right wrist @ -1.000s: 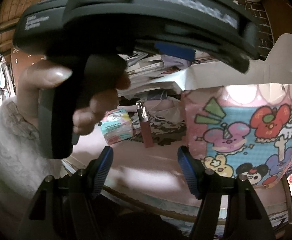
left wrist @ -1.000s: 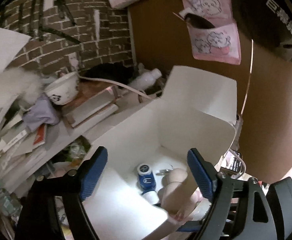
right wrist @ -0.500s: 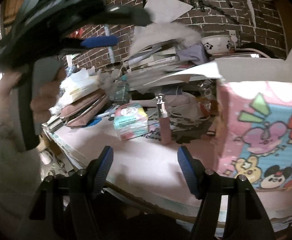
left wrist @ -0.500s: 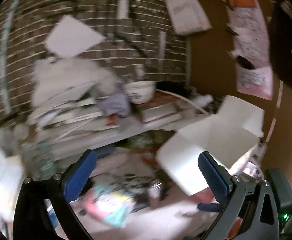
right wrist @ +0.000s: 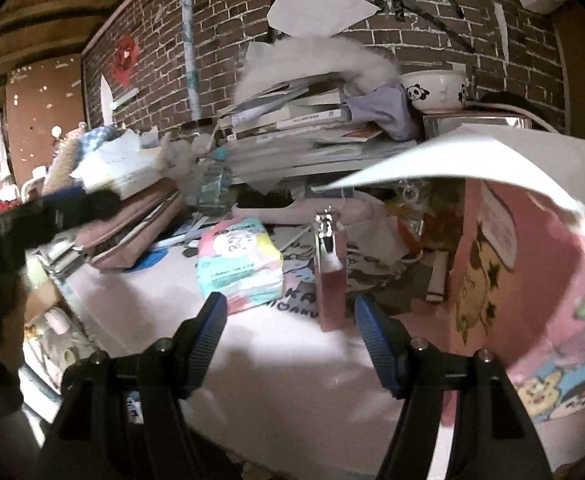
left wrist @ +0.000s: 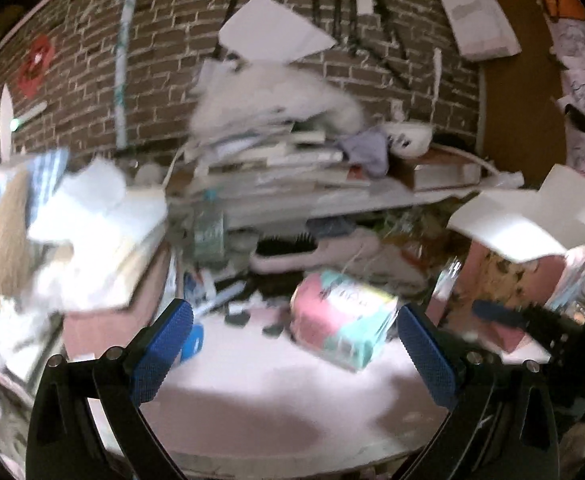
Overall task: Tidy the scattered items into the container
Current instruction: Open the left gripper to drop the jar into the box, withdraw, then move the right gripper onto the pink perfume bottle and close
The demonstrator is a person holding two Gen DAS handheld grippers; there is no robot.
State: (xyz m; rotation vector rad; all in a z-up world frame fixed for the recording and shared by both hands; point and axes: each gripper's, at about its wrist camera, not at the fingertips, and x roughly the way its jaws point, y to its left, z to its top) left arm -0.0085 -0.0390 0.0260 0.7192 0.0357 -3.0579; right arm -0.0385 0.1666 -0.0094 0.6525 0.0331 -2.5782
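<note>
A pastel tissue pack (left wrist: 342, 318) lies on the pink table, just ahead of my open, empty left gripper (left wrist: 292, 356); it also shows in the right wrist view (right wrist: 239, 266). A slim pink bottle with a silver cap (right wrist: 331, 272) stands upright beside it, just ahead of my open, empty right gripper (right wrist: 290, 330). The container is a pink cartoon-print box with white flaps (right wrist: 532, 264), at the right; it also shows in the left wrist view (left wrist: 520, 240). The left gripper appears dark at the left of the right wrist view (right wrist: 52, 210).
A tall pile of books and papers (right wrist: 292, 120) with a panda bowl (right wrist: 436, 86) stands against the brick wall. A pink hairbrush (left wrist: 312, 252) lies behind the tissue pack. Pink pouches and notebooks (right wrist: 132, 220) are stacked at the left.
My left gripper has swung away from above the box's inside, leftward and down toward the table, now facing the tissue pack. The right gripper has shifted slightly closer to the bottle.
</note>
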